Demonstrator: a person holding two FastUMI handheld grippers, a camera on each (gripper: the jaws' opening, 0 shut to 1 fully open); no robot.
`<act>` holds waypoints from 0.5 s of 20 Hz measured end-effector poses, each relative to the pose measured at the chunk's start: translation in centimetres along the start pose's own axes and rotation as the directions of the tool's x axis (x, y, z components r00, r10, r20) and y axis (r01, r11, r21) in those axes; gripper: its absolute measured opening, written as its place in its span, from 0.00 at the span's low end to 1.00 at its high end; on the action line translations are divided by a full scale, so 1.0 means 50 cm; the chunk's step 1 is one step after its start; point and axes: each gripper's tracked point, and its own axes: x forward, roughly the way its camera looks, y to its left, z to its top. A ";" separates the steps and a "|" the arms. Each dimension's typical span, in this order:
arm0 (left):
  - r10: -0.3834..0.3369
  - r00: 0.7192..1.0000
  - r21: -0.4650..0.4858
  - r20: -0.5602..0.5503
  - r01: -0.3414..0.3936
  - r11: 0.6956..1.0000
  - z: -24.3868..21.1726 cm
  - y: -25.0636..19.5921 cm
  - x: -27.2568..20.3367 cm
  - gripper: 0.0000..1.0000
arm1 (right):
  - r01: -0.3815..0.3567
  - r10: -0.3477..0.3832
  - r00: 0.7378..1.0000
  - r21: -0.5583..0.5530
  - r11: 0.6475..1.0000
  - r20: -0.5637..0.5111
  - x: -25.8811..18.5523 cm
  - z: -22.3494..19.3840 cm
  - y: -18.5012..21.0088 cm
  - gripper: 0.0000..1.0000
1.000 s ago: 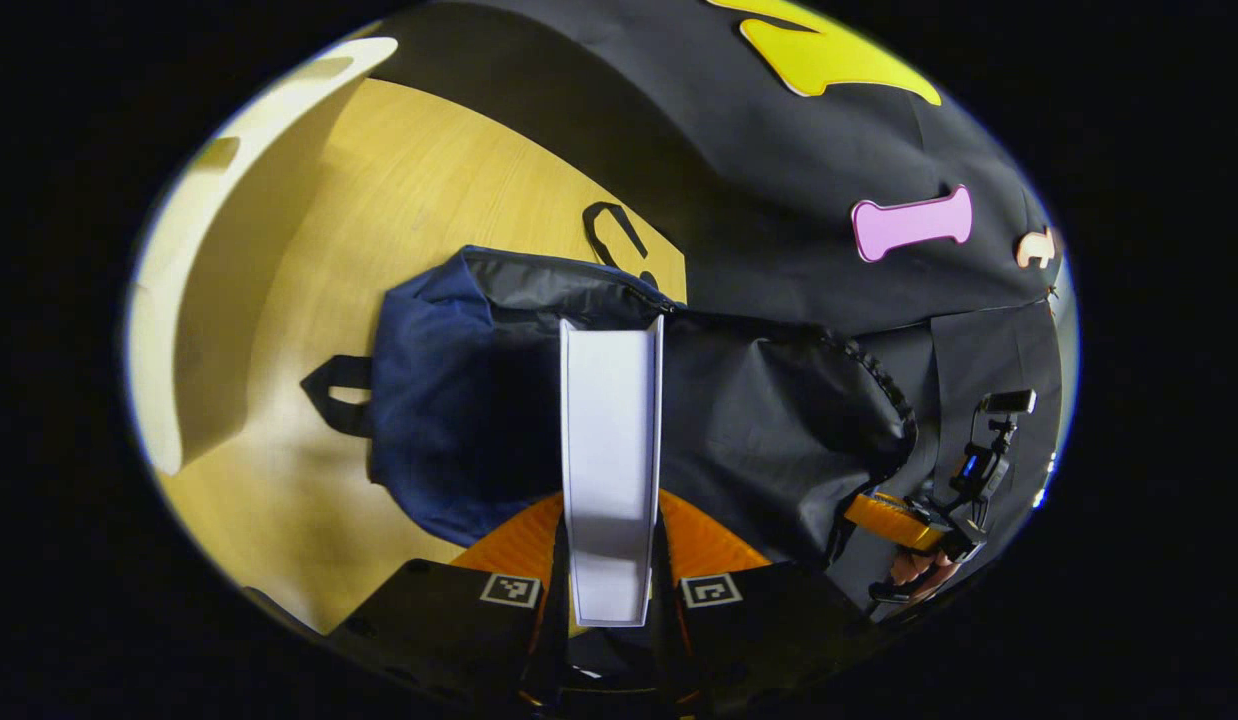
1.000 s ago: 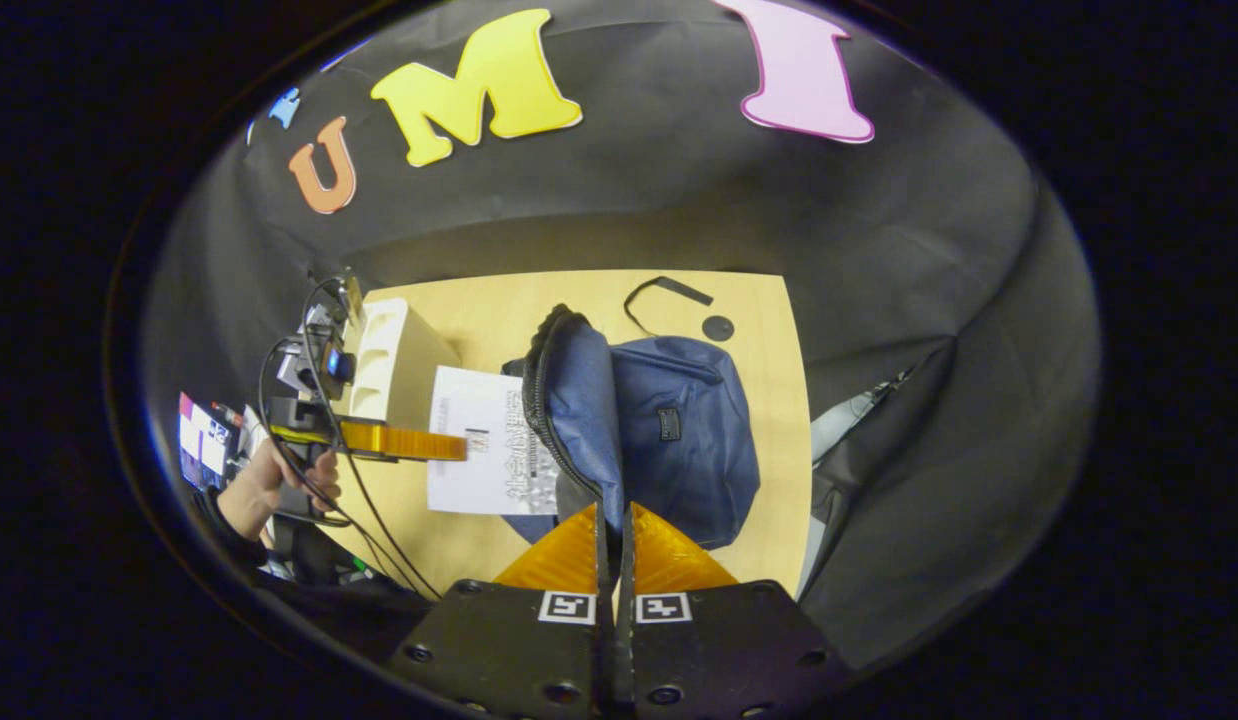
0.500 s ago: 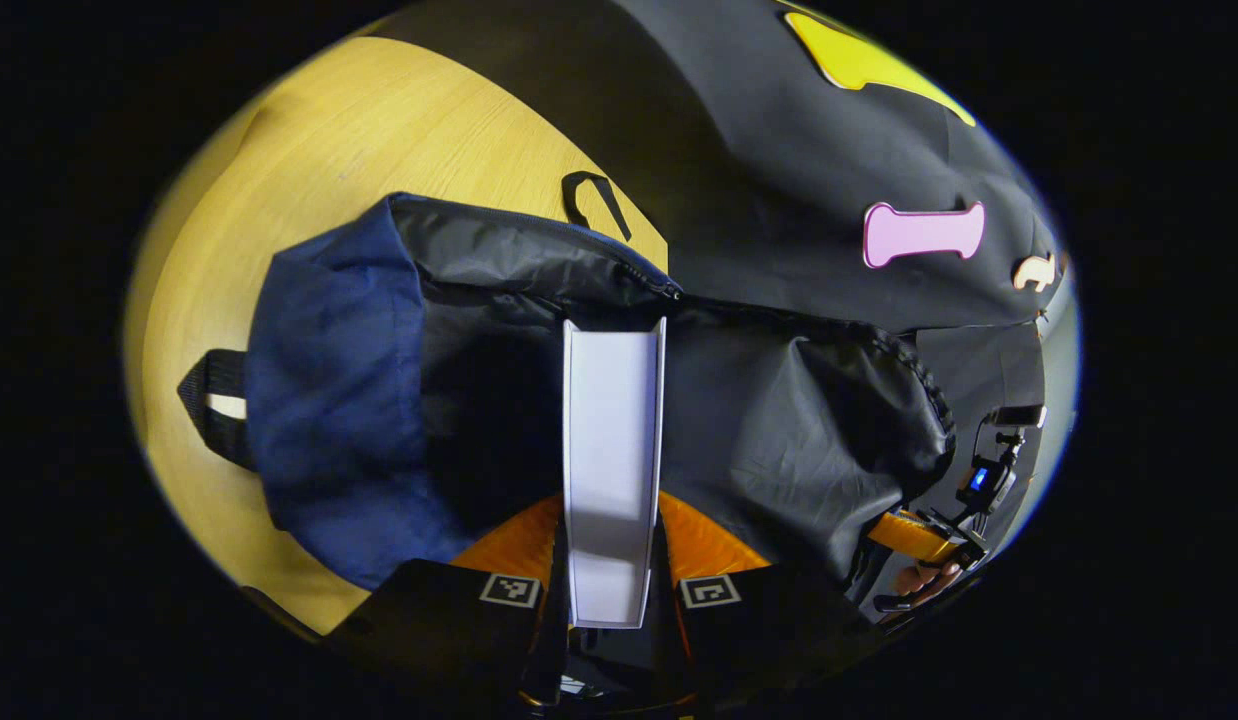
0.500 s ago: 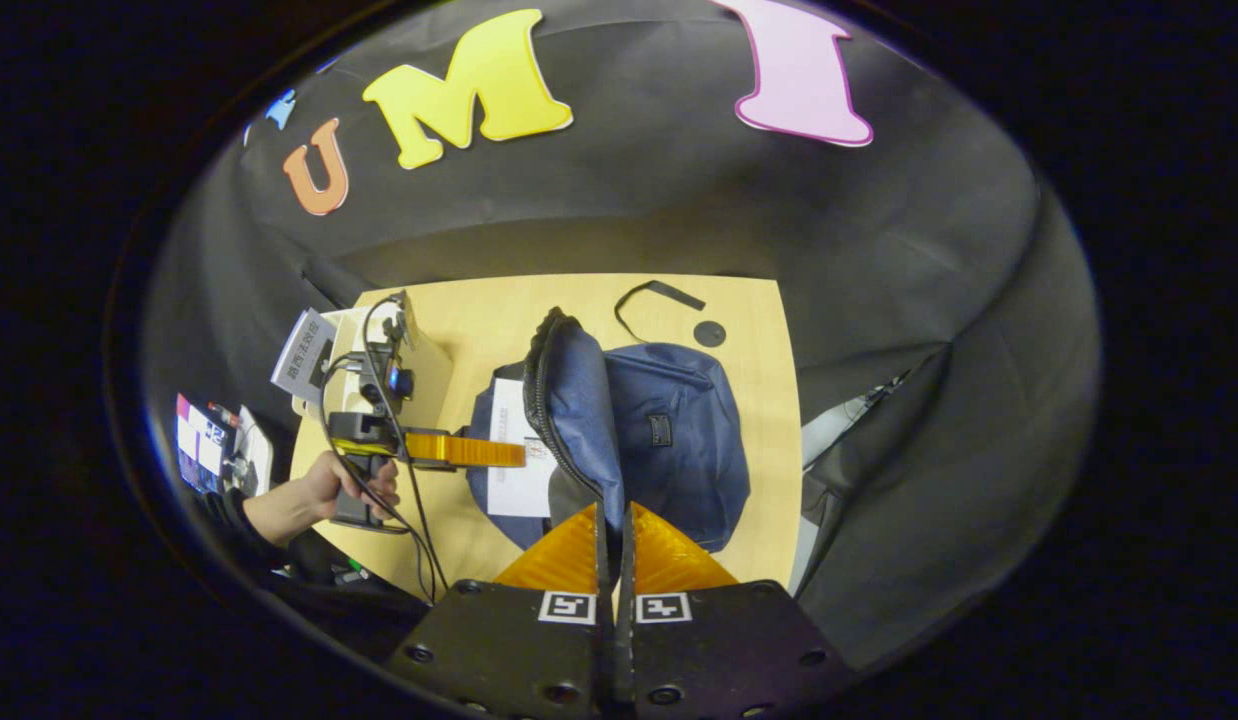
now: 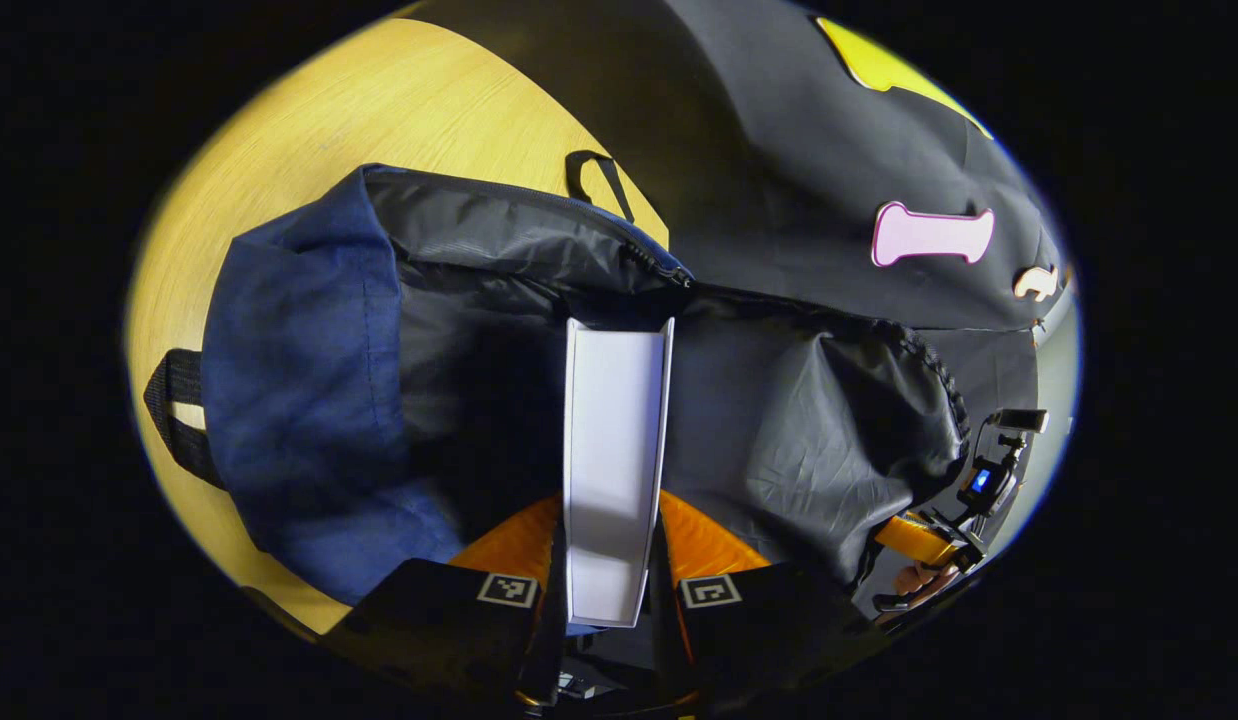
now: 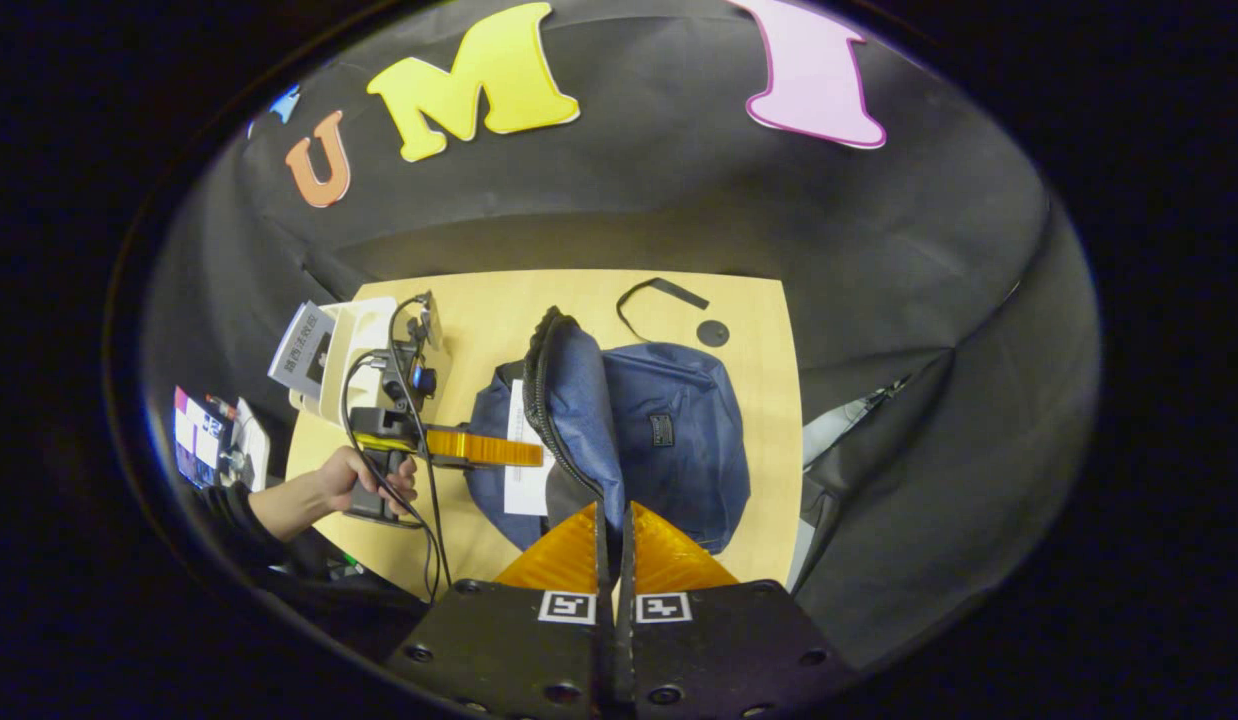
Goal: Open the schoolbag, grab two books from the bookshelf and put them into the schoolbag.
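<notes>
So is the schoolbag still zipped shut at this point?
No: in the right gripper view the right gripper pinches the schoolbag flap and holds it up, leaving the mouth open for the book.

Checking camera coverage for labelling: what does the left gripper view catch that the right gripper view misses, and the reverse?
Left gripper view: the dark grey lining inside the open navy blue fabric schoolbag, and the white book edge-on between the left gripper fingers, pointing into the opening.

Right gripper view: the cream plastic bookshelf with a grey-covered book in it, the schoolbag's front pocket side, and a black round disc.

Both: schoolbag, white book, light wooden table, loose black strap, right gripper clamped on the bag's flap.
</notes>
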 end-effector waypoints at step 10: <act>0.330 0.943 0.008 -0.054 -0.330 0.944 0.015 0.106 -0.015 0.83 | -0.002 0.002 1.000 -0.004 1.000 -0.027 0.012 -0.014 0.004 0.00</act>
